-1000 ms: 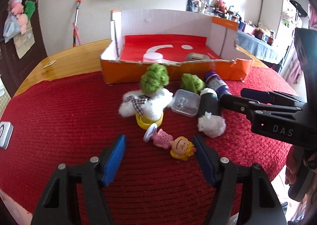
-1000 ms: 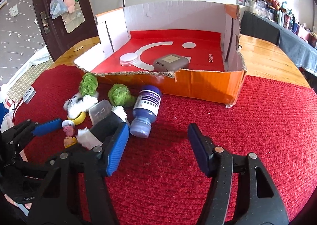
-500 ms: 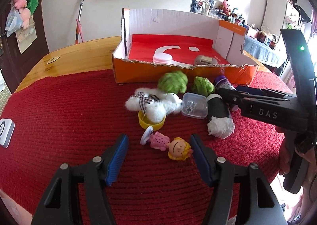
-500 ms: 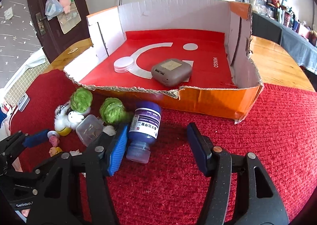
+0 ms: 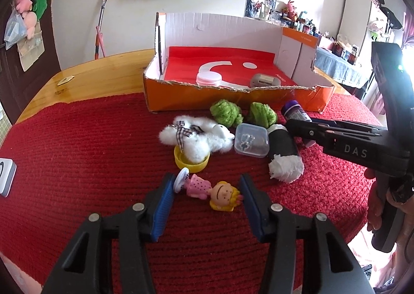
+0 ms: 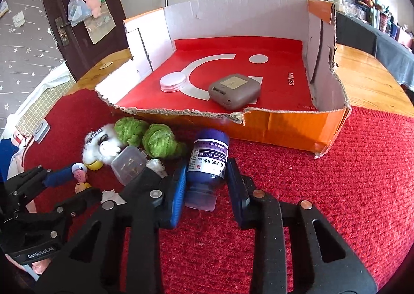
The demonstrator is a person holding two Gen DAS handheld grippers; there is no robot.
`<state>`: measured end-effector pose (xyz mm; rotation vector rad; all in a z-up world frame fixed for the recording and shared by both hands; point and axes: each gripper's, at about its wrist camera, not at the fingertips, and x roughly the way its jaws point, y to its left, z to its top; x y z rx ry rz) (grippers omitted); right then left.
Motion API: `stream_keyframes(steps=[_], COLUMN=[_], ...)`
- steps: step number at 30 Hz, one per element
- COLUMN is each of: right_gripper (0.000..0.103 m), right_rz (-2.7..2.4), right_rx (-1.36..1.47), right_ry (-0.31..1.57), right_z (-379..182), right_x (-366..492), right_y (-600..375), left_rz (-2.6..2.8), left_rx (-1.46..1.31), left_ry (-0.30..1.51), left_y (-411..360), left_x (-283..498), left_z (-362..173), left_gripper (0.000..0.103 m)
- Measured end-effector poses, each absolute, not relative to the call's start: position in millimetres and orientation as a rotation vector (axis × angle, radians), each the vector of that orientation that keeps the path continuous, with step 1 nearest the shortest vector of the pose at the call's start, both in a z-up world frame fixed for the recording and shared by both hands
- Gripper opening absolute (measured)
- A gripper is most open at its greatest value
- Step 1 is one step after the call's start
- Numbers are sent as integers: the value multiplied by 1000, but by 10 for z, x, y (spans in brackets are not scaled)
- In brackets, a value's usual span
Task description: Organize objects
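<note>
Behind the bottle (image 6: 208, 162), black tube (image 6: 148, 173) (half-hidden).

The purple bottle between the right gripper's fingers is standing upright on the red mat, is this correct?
Not quite. In the right wrist view the purple bottle lies on its side on the red mat, between the fingers of the right gripper.

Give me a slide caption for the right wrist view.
Right gripper straddles a purple bottle lying on the red mat before the box.
</note>
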<state>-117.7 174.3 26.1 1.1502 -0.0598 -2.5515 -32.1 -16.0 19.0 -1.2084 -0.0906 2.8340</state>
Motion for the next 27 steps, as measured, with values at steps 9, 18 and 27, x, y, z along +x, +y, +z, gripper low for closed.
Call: stream_keyframes(steps=[9, 18, 27], right_gripper=[28, 27, 27], right_rz=[-2507, -2497, -2491], right_rx=[1114, 1068, 1059], right_ry=[-111, -104, -103], right_z=[351, 486, 506], right_x=[-1046, -968, -951], right_y=[1741, 1696, 1690], left_rz=[2850, 2859, 2863], left_rx=[-1144, -1101, -1082], left_ry=[-98, -99, -101], left_y=[-174, -148, -128], left_x=[-274, -336, -370], left_z=[347, 465, 508], left_gripper=[53, 53, 53])
